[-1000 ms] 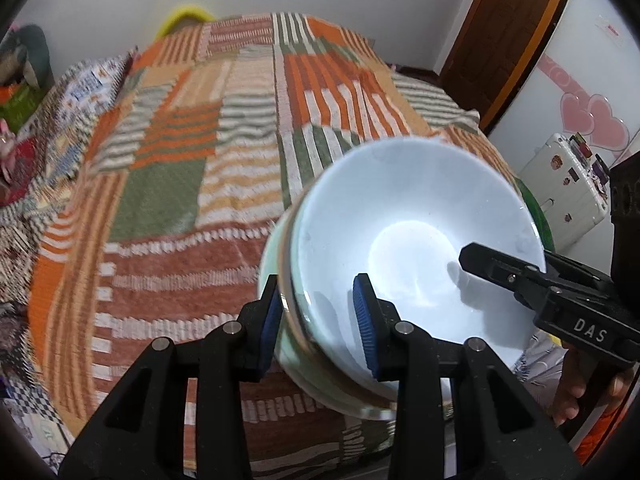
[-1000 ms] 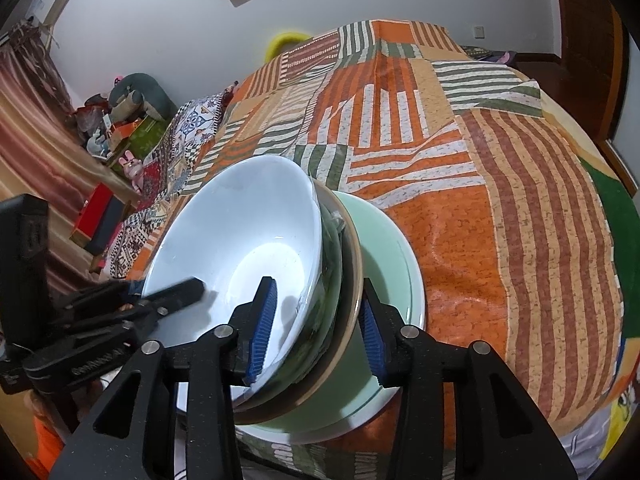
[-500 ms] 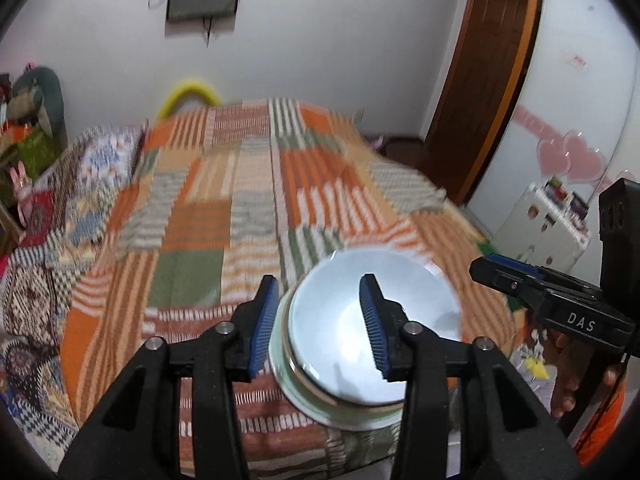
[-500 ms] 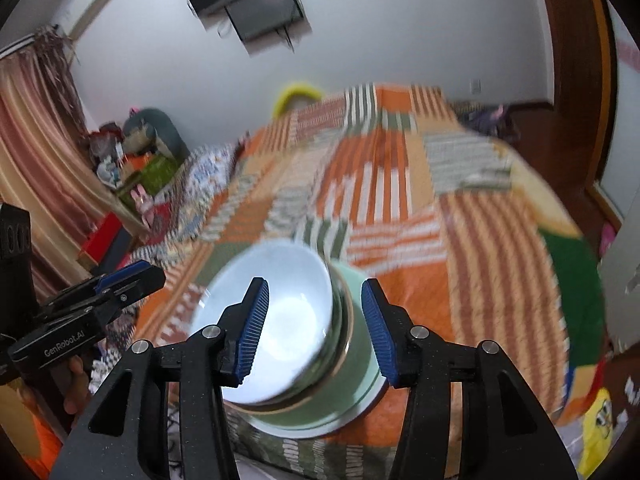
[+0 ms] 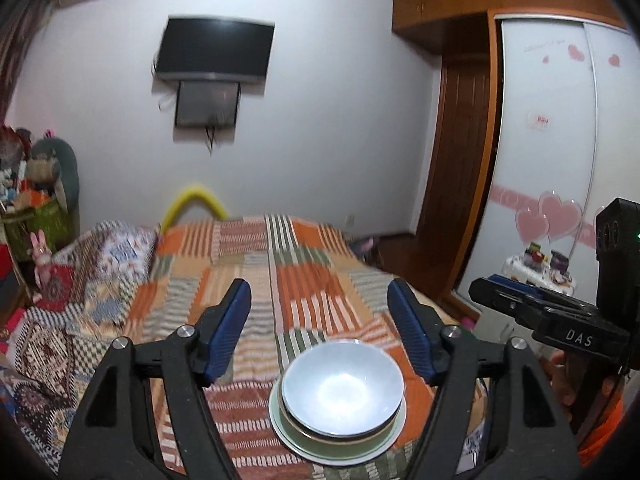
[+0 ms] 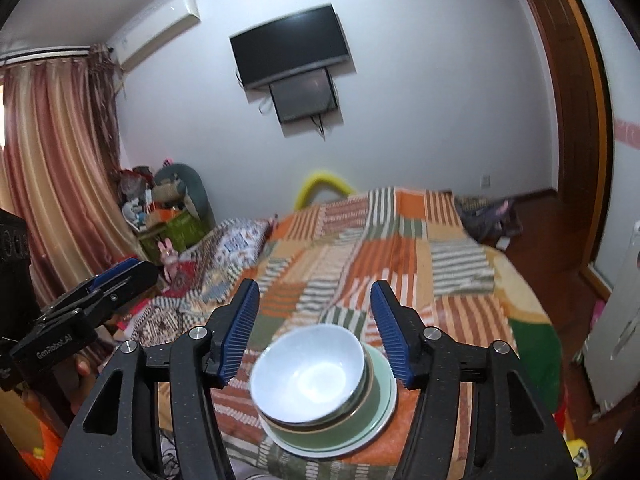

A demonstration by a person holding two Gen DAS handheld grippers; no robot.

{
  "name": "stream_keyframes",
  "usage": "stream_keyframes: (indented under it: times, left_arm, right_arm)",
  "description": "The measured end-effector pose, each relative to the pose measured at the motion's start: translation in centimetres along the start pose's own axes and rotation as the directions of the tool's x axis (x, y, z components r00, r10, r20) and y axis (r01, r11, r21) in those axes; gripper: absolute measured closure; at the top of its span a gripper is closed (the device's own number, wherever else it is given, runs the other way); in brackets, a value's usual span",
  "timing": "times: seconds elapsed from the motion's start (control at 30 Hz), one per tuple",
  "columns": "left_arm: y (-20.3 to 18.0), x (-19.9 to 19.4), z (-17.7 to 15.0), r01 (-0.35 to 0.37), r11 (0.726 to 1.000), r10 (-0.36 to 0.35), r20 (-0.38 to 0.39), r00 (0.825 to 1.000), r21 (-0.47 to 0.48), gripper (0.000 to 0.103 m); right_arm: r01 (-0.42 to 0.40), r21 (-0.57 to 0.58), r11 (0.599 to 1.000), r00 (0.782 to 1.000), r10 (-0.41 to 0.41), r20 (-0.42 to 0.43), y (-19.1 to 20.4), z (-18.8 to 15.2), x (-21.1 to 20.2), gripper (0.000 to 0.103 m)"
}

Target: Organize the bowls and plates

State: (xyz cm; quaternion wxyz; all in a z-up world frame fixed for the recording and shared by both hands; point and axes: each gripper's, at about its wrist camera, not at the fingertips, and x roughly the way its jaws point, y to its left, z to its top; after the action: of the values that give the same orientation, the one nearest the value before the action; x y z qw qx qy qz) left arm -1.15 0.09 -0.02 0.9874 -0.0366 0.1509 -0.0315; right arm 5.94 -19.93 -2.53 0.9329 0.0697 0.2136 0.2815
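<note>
A stack of dishes rests on the bed near its front edge: a pale blue bowl (image 5: 342,390) (image 6: 308,376) on top, darker bowls under it, a pale green plate (image 5: 340,446) (image 6: 380,412) at the bottom. My left gripper (image 5: 324,328) hovers above and behind the stack, its jaws opening, nothing between them. My right gripper (image 6: 316,322) also stands back above the stack, jaws opening and empty. Each gripper shows in the other's view: the right gripper (image 5: 532,312) at the right edge, the left gripper (image 6: 92,300) at the left.
The bed carries an orange, green and white patchwork blanket (image 5: 280,280) (image 6: 400,248). A TV (image 5: 214,50) hangs on the far wall. A wardrobe (image 5: 560,160) and wooden door (image 5: 460,168) stand to the right, curtains (image 6: 52,168) and a cluttered pile (image 6: 160,208) to the left.
Both grippers let go of the stack's rim, rose and pulled back, and their jaws widened. The stack stays on the bed and now looks small and far below.
</note>
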Motion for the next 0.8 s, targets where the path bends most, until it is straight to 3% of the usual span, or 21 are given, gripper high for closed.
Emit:
stream_keyframes:
  times: [0.07,0.13,0.33,0.53,0.8]
  left_arm:
    - [-0.4,-1.1,0.2,-0.013,1.000,0.012,0.032,0.999,0.019,0.028]
    - [-0.6,-2.0,0.2,-0.019,1.000,0.018,0.055,0.998,0.018,0.006]
    - [-1.2,-4.2,-0.2,-0.046,0.999,0.043,0.116,0.992,0.026,0.001]
    - [-0.5,-4.3,-0.6,-0.041,0.999,0.041,0.103,0.994,0.000,0.000]
    - [-0.1,-4.0,-1.1,-0.041,0.999,0.043,0.084,0.996,-0.018,0.000]
  right_arm:
    - [-0.001,-0.013,1.000,1.000,0.001,0.028,0.4,0.1,-0.7,0.041]
    - [0.001,-0.030,1.000,0.998,0.001,0.057,0.8,0.3,-1.5,0.035]
    - [0.003,-0.063,0.998,0.994,0.004,0.109,2.0,0.2,-2.7,0.021]
    - [0.020,-0.078,0.997,0.990,-0.009,0.142,2.4,-0.2,-2.5,0.003]
    - [0.030,-0.060,0.998,0.988,-0.021,0.151,2.1,-1.0,-3.0,0.001]
